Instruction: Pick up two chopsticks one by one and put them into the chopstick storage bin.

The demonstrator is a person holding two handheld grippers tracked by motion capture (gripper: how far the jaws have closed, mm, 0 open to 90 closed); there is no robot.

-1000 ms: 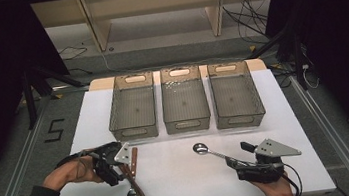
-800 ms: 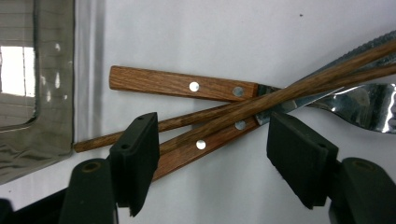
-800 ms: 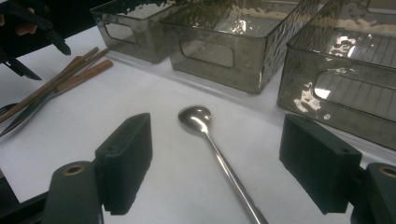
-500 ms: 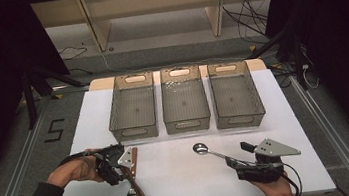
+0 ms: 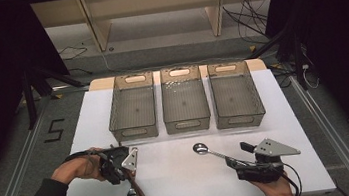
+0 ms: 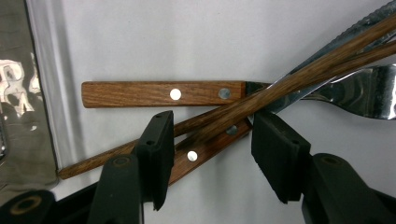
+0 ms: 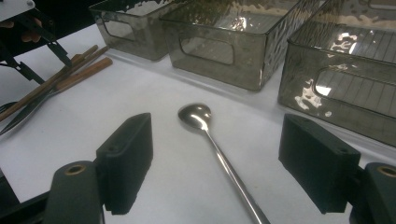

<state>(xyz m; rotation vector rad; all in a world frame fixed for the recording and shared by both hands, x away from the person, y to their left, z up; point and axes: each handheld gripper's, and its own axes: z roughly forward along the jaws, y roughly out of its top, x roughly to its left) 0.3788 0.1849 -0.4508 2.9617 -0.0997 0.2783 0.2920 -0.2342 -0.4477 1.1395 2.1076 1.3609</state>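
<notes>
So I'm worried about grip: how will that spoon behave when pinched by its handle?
The spoon looks polished metal, so probably stiff but slippery between the right gripper pads. Its thin, rounded handle might twist or pivot, with the bowl end likely drooping.

3 bins (image 5: 185,99) stand side by side at the far half of the table (image 5: 171,171). Near them, a spoon (image 5: 209,151) lies right of centre, and a cluster of cutlery (image 5: 133,191) lies at the near left.

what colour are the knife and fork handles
Brown wood with small silver rivets, clearest on the knife handle in the left gripper view.
</notes>
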